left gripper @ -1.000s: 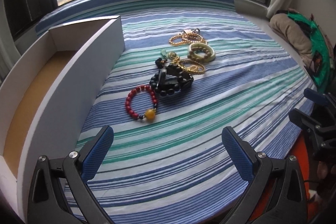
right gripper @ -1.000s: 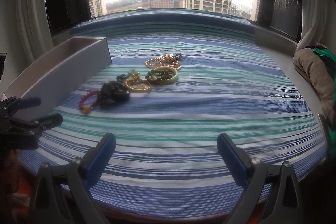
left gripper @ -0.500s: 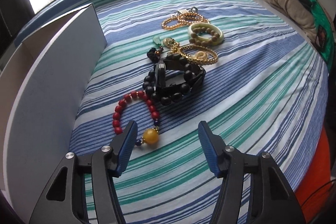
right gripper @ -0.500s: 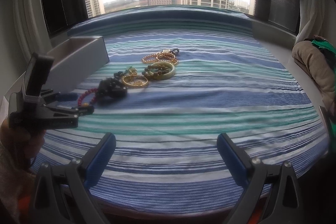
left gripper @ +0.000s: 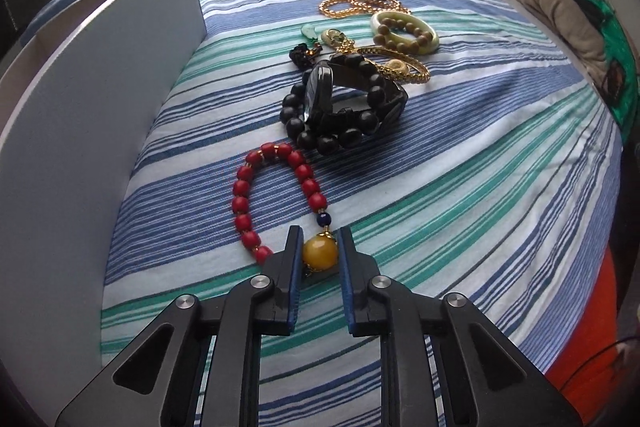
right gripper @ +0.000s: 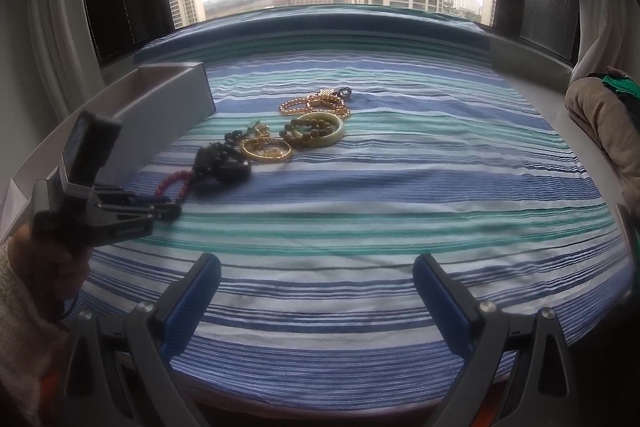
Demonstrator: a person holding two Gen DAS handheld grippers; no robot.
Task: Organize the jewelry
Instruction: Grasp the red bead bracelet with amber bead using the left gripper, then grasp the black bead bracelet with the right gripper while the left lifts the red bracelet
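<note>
Left wrist view first: the left gripper (left gripper: 319,251) has its blue pads either side of the yellow bead (left gripper: 319,251) on the red bracelet (left gripper: 276,199), closed in to touching or nearly so. That bead is the landmark. For a good pick, I'd say squeeze square on the bead, then lift gently so the red loop trails free and doesn't snag. Just beyond the bead lies the black bead bracelet (left gripper: 344,107), tangled with a dark watch-like piece, so pull away from it. Farther beyond sit the gold bangle (left gripper: 400,67), the pale green bangle (left gripper: 404,31) and the gold chain (left gripper: 360,1). Left of the bead stands the white box (left gripper: 100,107), the likely drop spot. On the right wrist view, the right gripper (right gripper: 316,291) hangs wide apart, empty, well clear of the bead.
</note>
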